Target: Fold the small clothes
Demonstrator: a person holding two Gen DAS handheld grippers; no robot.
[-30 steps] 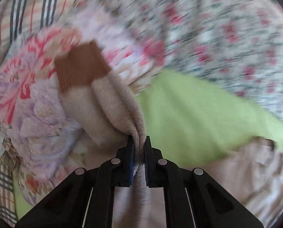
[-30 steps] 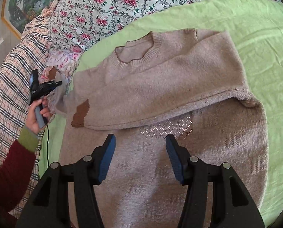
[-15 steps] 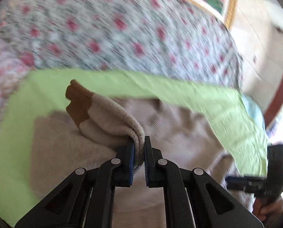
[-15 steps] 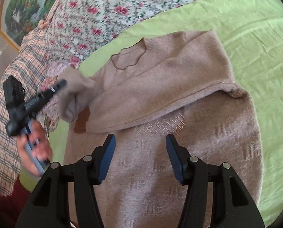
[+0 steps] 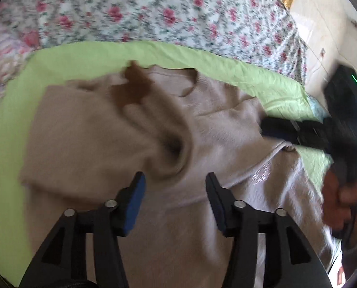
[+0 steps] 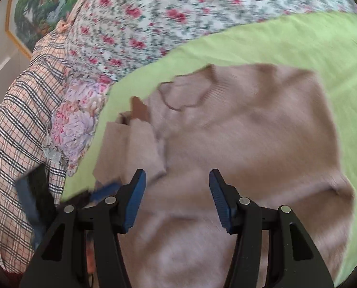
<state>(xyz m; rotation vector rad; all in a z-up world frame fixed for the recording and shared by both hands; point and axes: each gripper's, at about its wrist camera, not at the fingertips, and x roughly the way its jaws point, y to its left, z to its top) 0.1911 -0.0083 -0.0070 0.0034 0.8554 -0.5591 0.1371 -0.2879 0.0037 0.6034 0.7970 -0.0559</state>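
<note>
Beige sweater [image 6: 245,129] lies flat, neckline toward floral pillows; both tools [image 5: 175,184] [image 6: 177,183] gape empty.

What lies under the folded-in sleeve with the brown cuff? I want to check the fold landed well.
The sleeve lies across the beige sweater, which rests on the green sheet. The covered sweater part is hidden.

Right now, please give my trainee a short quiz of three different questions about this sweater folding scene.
1. True or false: the left gripper is shut on the sleeve.
2. On what does the sweater lie? A) green sheet B) checked blanket C) bare floor
3. Fill in: the cuff at the sleeve's end is ____ in colour.

Key: 1 false, its jaws stand open and hold nothing; 2 A; 3 brown.
</note>
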